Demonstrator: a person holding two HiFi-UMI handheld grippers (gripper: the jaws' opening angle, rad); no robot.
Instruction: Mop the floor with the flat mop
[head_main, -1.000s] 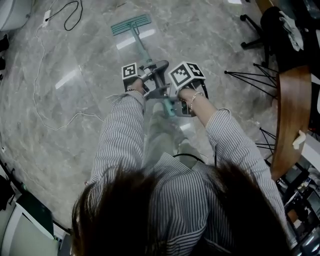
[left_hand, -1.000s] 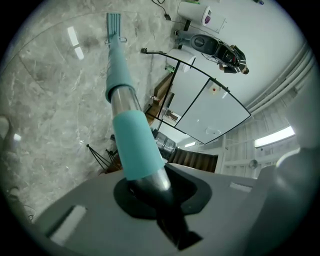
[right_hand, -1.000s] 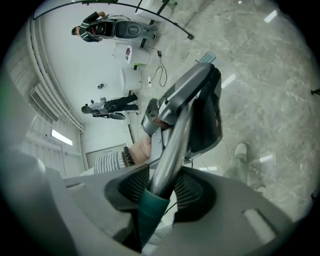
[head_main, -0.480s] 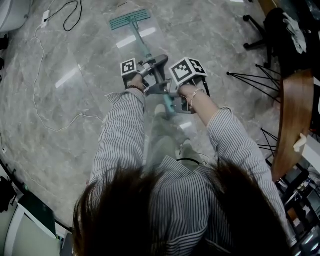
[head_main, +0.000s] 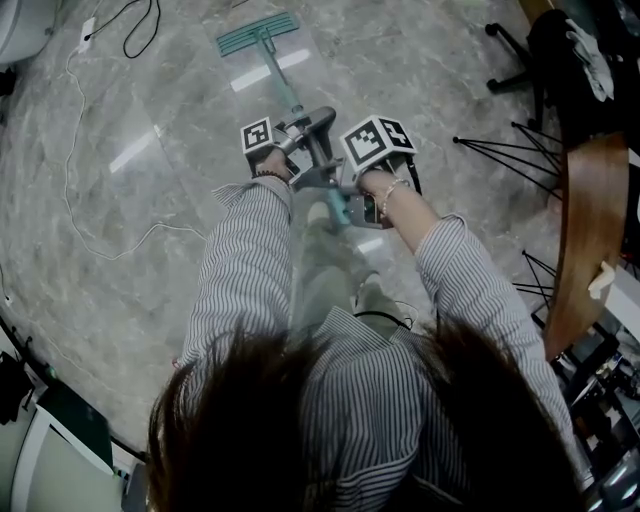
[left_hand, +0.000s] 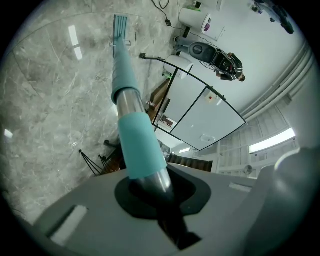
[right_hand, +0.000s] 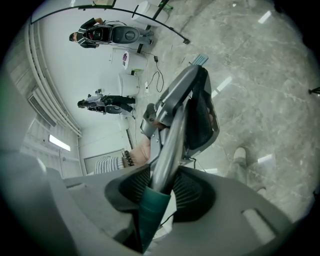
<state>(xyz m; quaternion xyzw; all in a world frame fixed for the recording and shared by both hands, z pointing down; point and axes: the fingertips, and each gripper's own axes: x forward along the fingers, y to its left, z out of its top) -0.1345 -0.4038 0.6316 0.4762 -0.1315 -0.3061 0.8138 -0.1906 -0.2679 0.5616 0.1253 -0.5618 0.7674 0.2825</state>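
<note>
Teal mop (head_main: 272, 62), inside left gripper (left_hand: 150, 192), right gripper (right_hand: 159, 196)

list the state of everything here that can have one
left gripper: shut on the mop handle
right gripper: shut on the mop handle, nearer its upper end
mop handle: tilted, running from the grippers down to the mop head
mop head: flat on the floor, out in front of the person
floor: glossy with light reflections; wet or dry cannot be told
</note>
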